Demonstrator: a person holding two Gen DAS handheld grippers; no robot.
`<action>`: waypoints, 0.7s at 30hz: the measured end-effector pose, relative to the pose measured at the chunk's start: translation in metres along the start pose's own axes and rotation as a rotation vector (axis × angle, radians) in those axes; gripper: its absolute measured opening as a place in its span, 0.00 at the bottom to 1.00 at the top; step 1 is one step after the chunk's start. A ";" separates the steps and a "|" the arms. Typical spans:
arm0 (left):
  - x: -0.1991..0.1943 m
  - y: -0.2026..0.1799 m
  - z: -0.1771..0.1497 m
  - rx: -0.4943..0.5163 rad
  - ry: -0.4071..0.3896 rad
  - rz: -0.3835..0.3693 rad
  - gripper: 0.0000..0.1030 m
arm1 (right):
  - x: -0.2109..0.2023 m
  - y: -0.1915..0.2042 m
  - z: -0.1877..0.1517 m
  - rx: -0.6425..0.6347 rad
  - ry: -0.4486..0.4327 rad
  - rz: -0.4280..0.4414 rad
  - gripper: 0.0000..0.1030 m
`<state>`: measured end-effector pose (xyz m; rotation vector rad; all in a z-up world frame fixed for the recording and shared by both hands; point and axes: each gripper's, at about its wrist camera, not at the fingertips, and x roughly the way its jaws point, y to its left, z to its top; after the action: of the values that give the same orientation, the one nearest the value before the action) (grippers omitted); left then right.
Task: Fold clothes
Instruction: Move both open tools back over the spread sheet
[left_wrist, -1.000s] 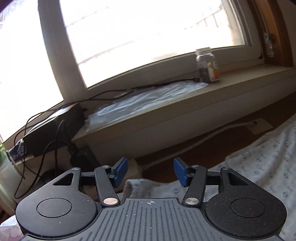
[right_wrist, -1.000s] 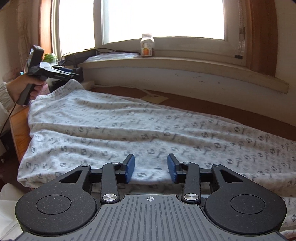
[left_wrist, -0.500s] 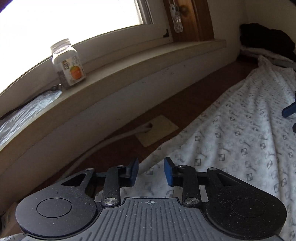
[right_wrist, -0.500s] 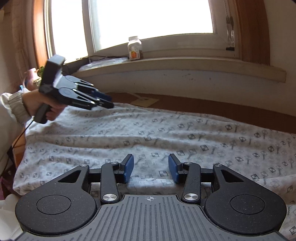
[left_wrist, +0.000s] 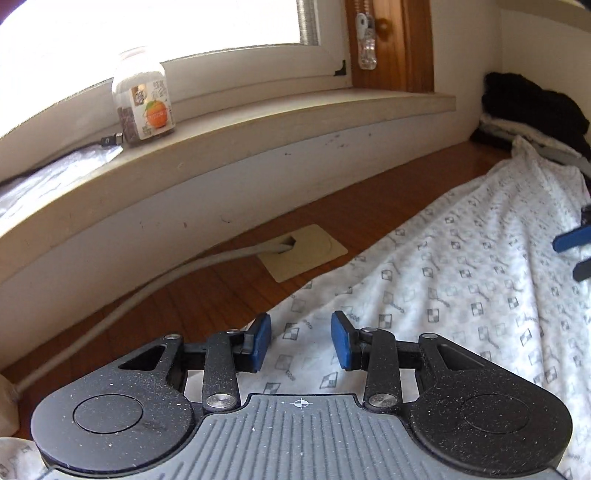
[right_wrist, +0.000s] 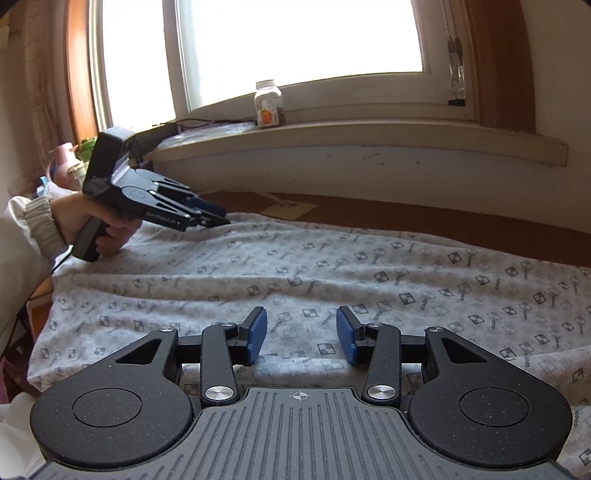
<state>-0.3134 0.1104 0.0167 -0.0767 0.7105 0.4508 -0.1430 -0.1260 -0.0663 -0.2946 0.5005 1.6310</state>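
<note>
Both grippers sit apart, nothing pinched: left gripper (left_wrist: 300, 341) is opening over the far hem of the garment (right_wrist: 332, 273), right gripper (right_wrist: 300, 340) at the near edge. I'd pinch one layer at each edge before lifting.

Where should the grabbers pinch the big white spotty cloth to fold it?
Probably along an edge. The cloth lies spread flat, so its middle offers nothing to pinch. The left gripper, jaws opening, sits over the far window-side edge; the right gripper suits the near edge.

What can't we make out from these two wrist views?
- Garment type and its near hem: right wrist view, hidden behind the right gripper body.
- Left gripper jaws are opening; fabric contact unclear in its own view.
- Jar label: washed out by window glare.
- Dark pile: cut by frame edge.
</note>
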 end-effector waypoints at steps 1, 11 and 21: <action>0.000 0.001 0.001 -0.009 0.000 -0.007 0.36 | 0.000 0.000 0.000 -0.001 0.000 -0.003 0.42; -0.019 -0.004 0.024 -0.026 -0.176 0.113 0.00 | -0.004 0.001 -0.003 0.005 -0.026 -0.031 0.42; 0.004 -0.002 0.016 -0.010 -0.088 0.199 0.55 | -0.010 -0.003 -0.005 0.052 -0.054 -0.044 0.42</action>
<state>-0.2996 0.1140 0.0261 0.0046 0.6315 0.6442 -0.1389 -0.1368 -0.0669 -0.2211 0.4917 1.5765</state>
